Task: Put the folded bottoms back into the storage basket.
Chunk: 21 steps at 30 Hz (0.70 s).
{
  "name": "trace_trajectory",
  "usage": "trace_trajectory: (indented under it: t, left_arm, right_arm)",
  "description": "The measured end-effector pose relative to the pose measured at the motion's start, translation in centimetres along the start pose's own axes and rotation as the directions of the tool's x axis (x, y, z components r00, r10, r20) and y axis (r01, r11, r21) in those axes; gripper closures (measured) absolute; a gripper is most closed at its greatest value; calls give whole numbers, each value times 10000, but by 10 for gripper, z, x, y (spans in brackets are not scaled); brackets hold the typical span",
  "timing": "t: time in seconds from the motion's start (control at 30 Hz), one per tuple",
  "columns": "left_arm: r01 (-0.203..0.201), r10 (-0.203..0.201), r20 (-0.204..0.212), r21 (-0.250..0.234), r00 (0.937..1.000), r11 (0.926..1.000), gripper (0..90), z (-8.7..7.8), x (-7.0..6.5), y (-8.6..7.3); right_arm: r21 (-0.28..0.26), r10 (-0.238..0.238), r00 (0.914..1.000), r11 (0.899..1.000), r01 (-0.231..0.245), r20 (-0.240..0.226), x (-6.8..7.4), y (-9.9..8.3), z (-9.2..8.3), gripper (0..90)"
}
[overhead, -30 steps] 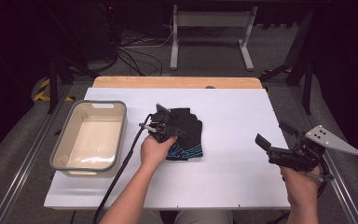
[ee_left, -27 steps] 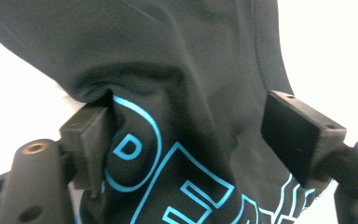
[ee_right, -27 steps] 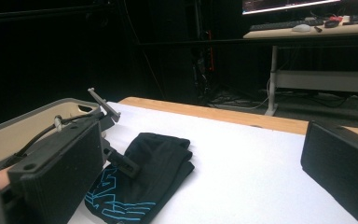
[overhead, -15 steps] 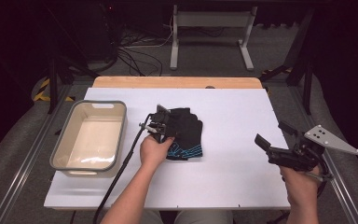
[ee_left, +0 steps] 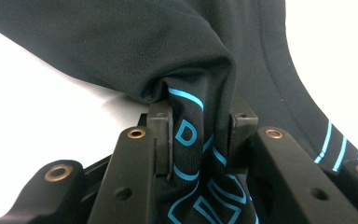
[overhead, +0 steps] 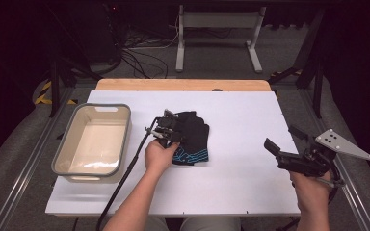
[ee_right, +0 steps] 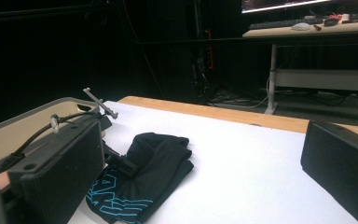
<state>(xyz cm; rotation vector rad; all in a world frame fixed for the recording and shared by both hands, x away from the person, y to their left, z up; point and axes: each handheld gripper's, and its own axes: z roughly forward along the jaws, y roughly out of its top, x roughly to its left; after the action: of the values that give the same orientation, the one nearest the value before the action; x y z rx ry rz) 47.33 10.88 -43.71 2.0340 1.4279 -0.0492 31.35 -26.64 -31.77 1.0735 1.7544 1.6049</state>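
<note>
A black garment [overhead: 196, 135] with blue printed lines lies bunched at the middle of the white table [overhead: 250, 120]. My left gripper [overhead: 172, 131] sits at the garment's left edge. In the left gripper view a fold of the garment [ee_left: 121, 42] is pinched between the jaws of the left gripper [ee_left: 200, 121], which is shut on it. My right gripper [overhead: 284, 140] hangs over the table's right edge, far from the cloth, jaws apart and empty. The right gripper view looks between its wide jaws [ee_right: 200, 182] at the garment [ee_right: 156, 172] and the left gripper [ee_right: 117, 163].
A beige tub [overhead: 60, 150] with a grey rim stands empty on the left of the table, also seen as the tub [ee_right: 23, 120] in the right gripper view. The left gripper's cable [overhead: 125, 178] trails toward the front edge. A wooden strip [overhead: 183, 84] borders the far side.
</note>
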Motion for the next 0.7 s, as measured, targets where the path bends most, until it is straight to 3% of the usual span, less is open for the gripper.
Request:
trace_trajectory:
  t: [0.3, 0.47, 0.7]
  left_arm:
    - [-522, 524, 99, -238, 9986, 9984, 720, -25, -7, 0]
    - [-803, 837, 540, -626, 9950, 9948, 719, -45, -12, -4]
    - [-713, 799, 697, -1189, 9944, 9903, 719, -78, -8, -6]
  right_arm:
    - [19, 4, 10000, 10000, -4, -44, 1, 0, 1, 0]
    - [42, -16, 10000, 10000, 16, -32, 2, 0, 1, 0]
    - [84, -54, 10000, 10000, 55, -37, 2, -1, 2, 0]
